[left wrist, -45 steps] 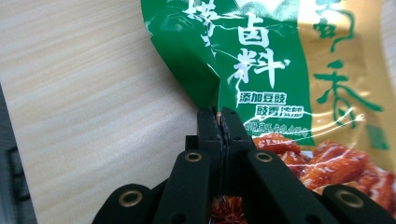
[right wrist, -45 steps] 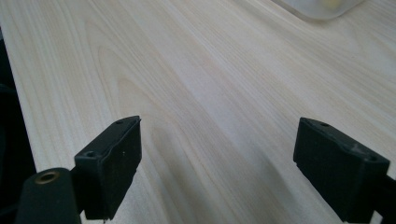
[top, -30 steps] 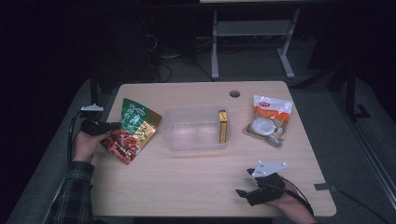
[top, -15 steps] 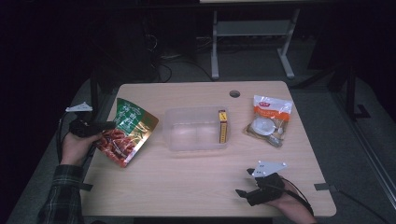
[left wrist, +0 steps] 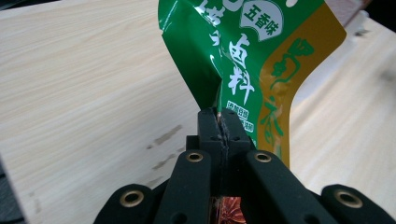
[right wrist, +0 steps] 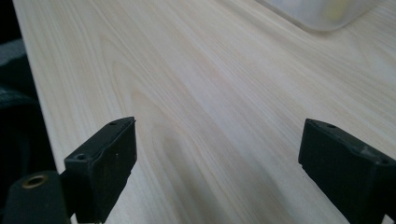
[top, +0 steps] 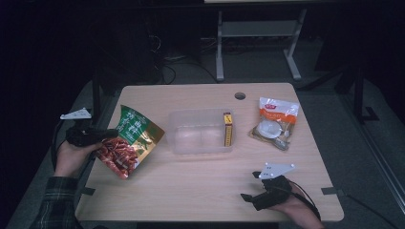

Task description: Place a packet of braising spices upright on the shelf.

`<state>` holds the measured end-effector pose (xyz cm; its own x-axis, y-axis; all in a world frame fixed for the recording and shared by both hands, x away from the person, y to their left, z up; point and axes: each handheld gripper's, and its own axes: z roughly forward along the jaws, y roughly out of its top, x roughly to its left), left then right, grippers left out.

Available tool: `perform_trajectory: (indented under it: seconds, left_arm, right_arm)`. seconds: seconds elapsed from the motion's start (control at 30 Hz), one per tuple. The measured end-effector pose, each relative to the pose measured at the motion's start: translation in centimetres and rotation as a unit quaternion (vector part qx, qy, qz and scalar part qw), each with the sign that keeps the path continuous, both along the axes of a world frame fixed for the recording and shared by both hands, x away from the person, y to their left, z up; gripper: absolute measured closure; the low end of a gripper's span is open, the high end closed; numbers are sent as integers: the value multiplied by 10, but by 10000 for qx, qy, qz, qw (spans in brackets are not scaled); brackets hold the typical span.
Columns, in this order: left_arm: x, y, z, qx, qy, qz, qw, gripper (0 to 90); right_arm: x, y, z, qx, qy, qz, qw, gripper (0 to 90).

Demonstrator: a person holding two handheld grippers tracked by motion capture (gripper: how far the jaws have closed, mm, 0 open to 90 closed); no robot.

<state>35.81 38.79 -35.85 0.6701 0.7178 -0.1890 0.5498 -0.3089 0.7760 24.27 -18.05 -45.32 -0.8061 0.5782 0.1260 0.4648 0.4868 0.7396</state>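
Note:
My left gripper [top: 113, 133] is shut on the edge of a green and red snack bag [top: 131, 140], which hangs tilted over the table's left edge. In the left gripper view the two jaws [left wrist: 219, 122] pinch the green bag [left wrist: 247, 56] tight. A clear plastic box [top: 200, 131] sits mid-table with a yellow packet [top: 228, 129] standing along its right wall. My right gripper [top: 247, 196] rests near the front right of the table, its jaws wide apart over bare wood [right wrist: 217, 140] with nothing between them.
An orange and white bag [top: 274, 122] lies at the right of the table [top: 200, 191], near a round cable hole [top: 240, 96]. A corner of the clear box [right wrist: 322, 11] shows in the right gripper view. Dark floor and a metal stand lie beyond.
My left hand has lifted the snack bag and drawn it leftward toward the table's edge. The right hand has stayed where it was.

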Motion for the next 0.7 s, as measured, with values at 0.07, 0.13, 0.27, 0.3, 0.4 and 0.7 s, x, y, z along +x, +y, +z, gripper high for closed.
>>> perform_trajectory:
  seconds: [0.07,0.13,0.27,0.3,0.4,0.7]
  left_arm:
    - [-4,-5,3,-57,-38,-56,10000,900]
    - [-7,-11,7,-79,-67,-129,9999,900]
    - [-12,-27,13,-138,-171,-375,9991,900]
    - [-13,-30,14,-147,-184,-424,9988,900]
    - [-15,-45,16,-167,-211,-602,9978,900]
    - [-18,-88,14,-260,-346,-950,9945,900]
  right_arm:
    - [1,0,1,60,107,-35,9999,116]
    - [2,1,3,71,111,-52,9999,128]
    - [7,1,8,140,-38,-108,9998,141]
    - [8,2,9,176,-74,-104,9998,142]
    - [12,4,12,244,-130,-79,9996,149]
    - [25,19,23,593,-265,193,9977,227]
